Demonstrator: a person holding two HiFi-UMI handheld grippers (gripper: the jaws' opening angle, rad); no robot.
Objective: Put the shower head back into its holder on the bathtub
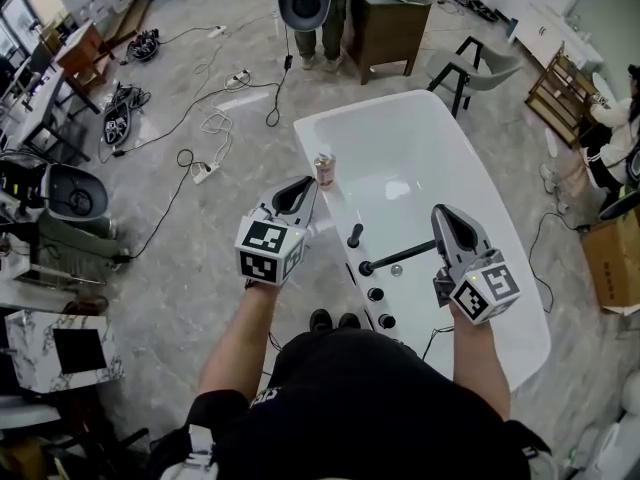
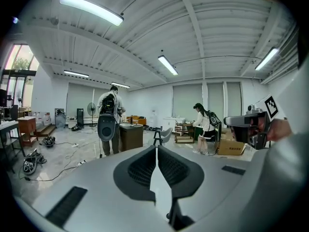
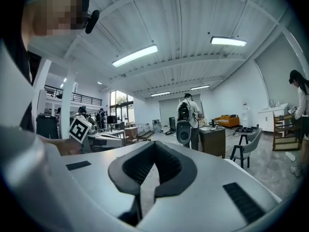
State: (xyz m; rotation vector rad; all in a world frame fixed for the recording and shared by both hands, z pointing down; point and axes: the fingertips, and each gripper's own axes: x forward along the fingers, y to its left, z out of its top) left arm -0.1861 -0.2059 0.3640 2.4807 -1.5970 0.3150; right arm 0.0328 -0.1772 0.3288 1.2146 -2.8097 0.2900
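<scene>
The white bathtub (image 1: 480, 298) lies in front of me. The black shower head (image 1: 398, 257) lies level over its near rim, one end at a black fitting beside the spout (image 1: 355, 235) and knobs (image 1: 376, 294). Whether it sits fully in the holder I cannot tell. My left gripper (image 1: 303, 184) hangs above the tub's left rim, apart from the shower head. In the left gripper view its jaws (image 2: 156, 149) are shut and hold nothing. My right gripper (image 1: 443, 214) hovers over the shower head's far end without touching it. It (image 3: 154, 146) is shut too, with nothing in it.
A drink can (image 1: 324, 169) stands on the tub's left rim. A person with a backpack (image 1: 310, 8) stands by a dark cabinet (image 1: 385, 23) beyond the tub, with a grey chair (image 1: 470, 68) beside it. Cables (image 1: 215, 118) trail over the floor at left. A cardboard box (image 1: 610, 258) sits at right.
</scene>
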